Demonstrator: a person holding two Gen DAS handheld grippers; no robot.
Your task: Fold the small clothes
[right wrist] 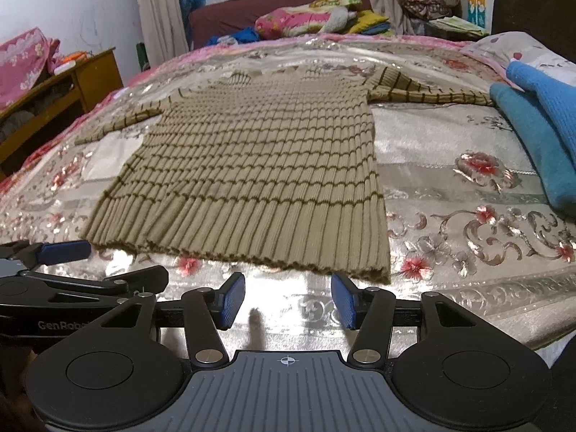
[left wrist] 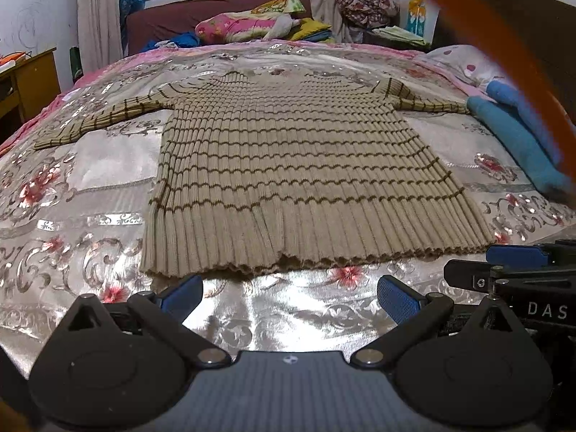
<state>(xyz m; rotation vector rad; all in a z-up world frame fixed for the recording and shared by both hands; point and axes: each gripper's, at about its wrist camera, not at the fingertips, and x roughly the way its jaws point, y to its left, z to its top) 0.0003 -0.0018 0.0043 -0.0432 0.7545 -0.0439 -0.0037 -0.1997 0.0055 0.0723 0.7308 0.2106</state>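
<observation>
A small beige ribbed sweater with thin brown stripes lies flat on the bed, hem towards me and both sleeves spread sideways. In the right wrist view the same sweater sits left of centre. My left gripper is open just short of the hem, with nothing between its blue pads. My right gripper is open too, near the hem's right corner and holding nothing. Each gripper shows at the edge of the other's view: the right one and the left one.
The bed carries a shiny floral bedspread. Folded blue clothes lie to the right, touching the sweater's right sleeve end. Pillows and a bundle are piled at the far end. A wooden desk stands on the left. A blurred orange strap crosses the left view's top right.
</observation>
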